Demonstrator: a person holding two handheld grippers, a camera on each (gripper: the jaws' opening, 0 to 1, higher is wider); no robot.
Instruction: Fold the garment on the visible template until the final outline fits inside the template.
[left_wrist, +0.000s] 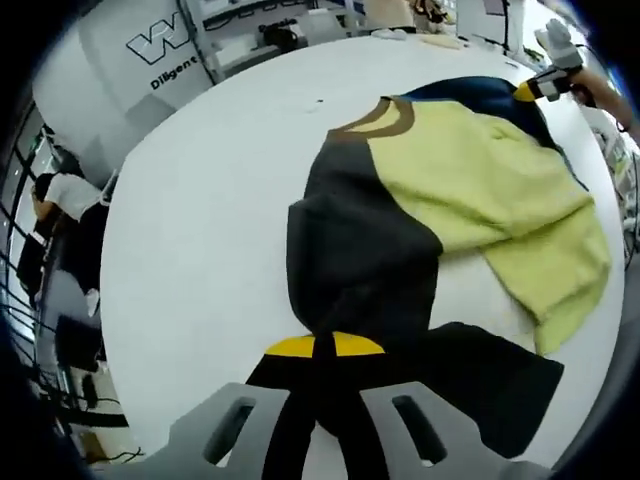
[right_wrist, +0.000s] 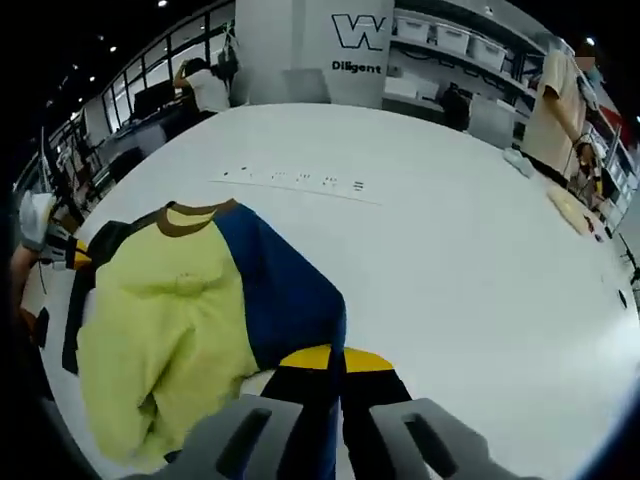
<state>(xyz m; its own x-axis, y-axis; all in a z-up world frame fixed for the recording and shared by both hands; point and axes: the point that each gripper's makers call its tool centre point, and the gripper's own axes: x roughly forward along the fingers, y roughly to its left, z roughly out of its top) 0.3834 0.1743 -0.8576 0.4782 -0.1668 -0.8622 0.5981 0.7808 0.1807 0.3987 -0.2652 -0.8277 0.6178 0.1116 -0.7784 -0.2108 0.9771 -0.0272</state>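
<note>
Yellow-fronted shirt (left_wrist: 480, 190) lies half-folded on the white table (left_wrist: 220, 200); you've both grippers (left_wrist: 322, 400) (right_wrist: 335, 415) clamped on dark edges, folding unfinished.

garment (left_wrist: 440, 200) | yellow, dark grey, blue | crumpled, partly folded | on white table (left_wrist: 220, 200)

A lab: big white table (right_wrist: 450, 250), storage shelves (right_wrist: 450, 40), workstations behind.

You can read a big "W" and the word "Diligent" on the white wall panel (right_wrist: 355, 45). The end is cut off in the left gripper view.
</note>
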